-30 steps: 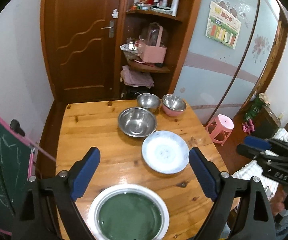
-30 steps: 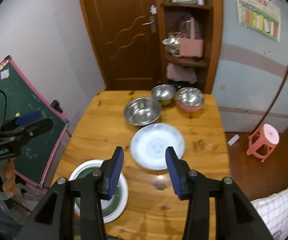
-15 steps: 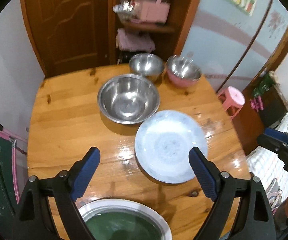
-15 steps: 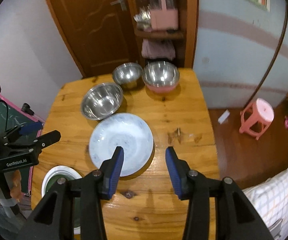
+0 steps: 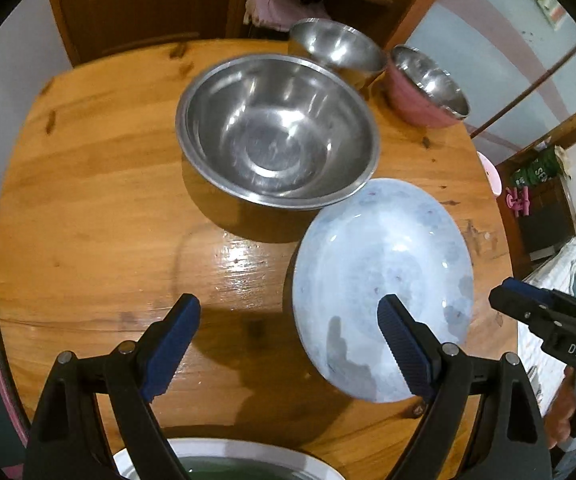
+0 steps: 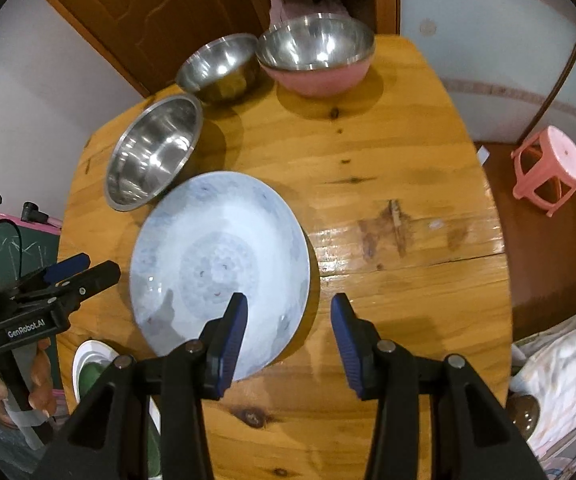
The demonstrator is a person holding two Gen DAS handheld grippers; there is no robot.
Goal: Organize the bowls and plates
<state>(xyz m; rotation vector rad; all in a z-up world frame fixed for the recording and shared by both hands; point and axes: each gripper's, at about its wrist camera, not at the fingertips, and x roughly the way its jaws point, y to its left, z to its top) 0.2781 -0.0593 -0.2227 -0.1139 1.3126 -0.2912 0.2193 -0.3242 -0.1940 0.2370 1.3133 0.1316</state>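
Observation:
A pale blue plate lies on the round wooden table. A large steel bowl stands behind it. A smaller steel bowl and a pink bowl with a steel inside stand at the far edge. A green plate with a white rim lies at the near edge. My left gripper is open, low over the table left of the blue plate. My right gripper is open over the blue plate's right rim.
A wooden door and a corner shelf with pink cloth stand behind the table. A pink stool stands on the floor at the right. A green chalkboard stands at the table's left.
Both grippers have moved forward and down toward the table. The blue plate and the bowls now look much larger. The dishes have not moved.

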